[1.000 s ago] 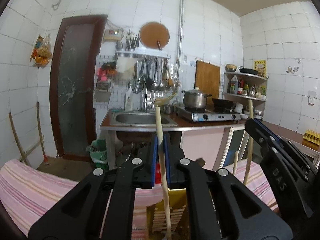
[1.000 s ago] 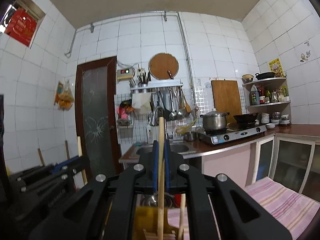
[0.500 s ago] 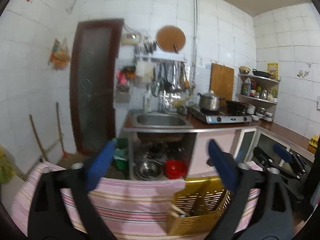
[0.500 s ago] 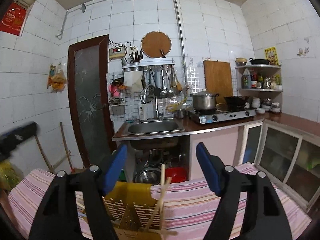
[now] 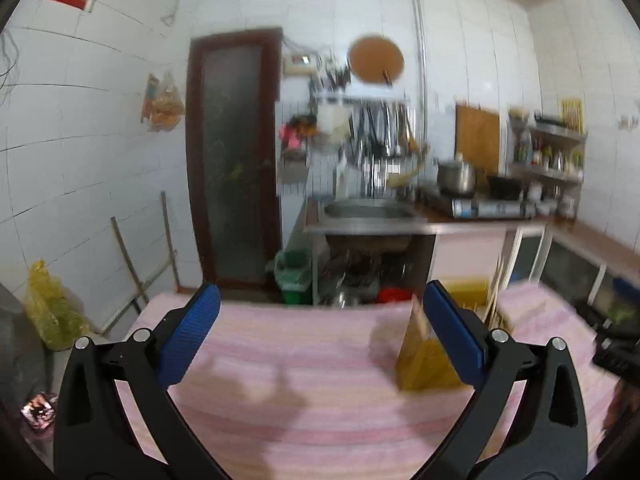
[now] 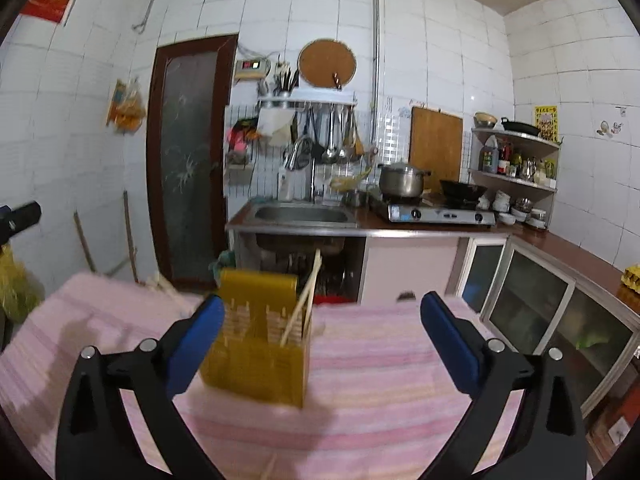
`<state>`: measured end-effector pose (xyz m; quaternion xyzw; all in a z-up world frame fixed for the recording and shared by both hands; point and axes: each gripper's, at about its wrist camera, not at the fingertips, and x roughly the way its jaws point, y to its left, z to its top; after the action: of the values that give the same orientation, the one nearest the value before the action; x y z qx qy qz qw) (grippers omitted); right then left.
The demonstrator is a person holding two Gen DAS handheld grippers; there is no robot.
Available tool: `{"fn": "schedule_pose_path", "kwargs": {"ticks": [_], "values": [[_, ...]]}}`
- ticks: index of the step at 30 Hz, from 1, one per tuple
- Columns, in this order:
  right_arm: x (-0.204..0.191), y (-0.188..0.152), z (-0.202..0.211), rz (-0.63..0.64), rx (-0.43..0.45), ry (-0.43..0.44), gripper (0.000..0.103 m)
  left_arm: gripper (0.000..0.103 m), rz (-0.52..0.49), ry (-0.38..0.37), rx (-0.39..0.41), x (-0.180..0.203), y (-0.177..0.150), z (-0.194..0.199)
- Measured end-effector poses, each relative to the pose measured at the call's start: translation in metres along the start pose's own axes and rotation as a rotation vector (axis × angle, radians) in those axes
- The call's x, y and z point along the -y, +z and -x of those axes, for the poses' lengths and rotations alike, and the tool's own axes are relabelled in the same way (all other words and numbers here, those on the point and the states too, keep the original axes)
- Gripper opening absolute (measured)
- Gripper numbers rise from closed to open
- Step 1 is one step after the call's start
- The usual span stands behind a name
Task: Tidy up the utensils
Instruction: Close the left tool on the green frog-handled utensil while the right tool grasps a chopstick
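A yellow slotted utensil holder (image 6: 256, 360) stands on the pink striped cloth (image 6: 380, 380). Wooden chopsticks (image 6: 306, 300) lean upright in its right compartment. My right gripper (image 6: 323, 302) hangs in front of the holder, its jaws opening wide, with nothing between the pads. In the left wrist view the holder (image 5: 420, 360) sits partly behind the right finger, its chopsticks (image 5: 494, 296) poking up. My left gripper (image 5: 322, 292) is open and empty over bare cloth (image 5: 300, 380), left of the holder. A pale stick (image 6: 268, 468) lies on the cloth at the bottom edge.
Beyond the table stands a counter with a steel sink (image 6: 304, 214), a gas stove (image 6: 436, 212) with a pot, and glass-door cabinets (image 6: 532, 304) on the right. A dark door (image 5: 236, 160) and a green bin (image 5: 294, 276) are at the back left.
Both grippers let go of the chopsticks they held, opened wide and pulled back from the holder. The left one swung to the left, so the holder now sits at its right.
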<state>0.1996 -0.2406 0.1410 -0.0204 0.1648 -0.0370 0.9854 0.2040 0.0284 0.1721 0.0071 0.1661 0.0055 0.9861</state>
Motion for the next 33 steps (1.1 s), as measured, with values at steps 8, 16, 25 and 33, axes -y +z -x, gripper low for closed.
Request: {"fn": "schedule_pose_path", "kwargs": {"ticks": [8,16,25,33], "values": [[-0.005,-0.067,-0.003,0.031,-0.134,0.007,0.096,0.098,-0.002,0.007,-0.166,-0.005,-0.083,-0.01],[-0.014,-0.121,-0.021,0.031,-0.269,0.011,0.096,0.098,-0.005,0.053,-0.321,-0.004,-0.143,-0.028],[-0.024,-0.155,-0.047,0.018,-0.412,-0.021,0.096,0.098,-0.025,0.069,-0.455,0.008,-0.18,-0.048],[-0.033,-0.163,-0.065,-0.032,-0.528,0.001,0.068,0.098,-0.005,0.023,-0.55,0.02,-0.195,-0.058]]}}
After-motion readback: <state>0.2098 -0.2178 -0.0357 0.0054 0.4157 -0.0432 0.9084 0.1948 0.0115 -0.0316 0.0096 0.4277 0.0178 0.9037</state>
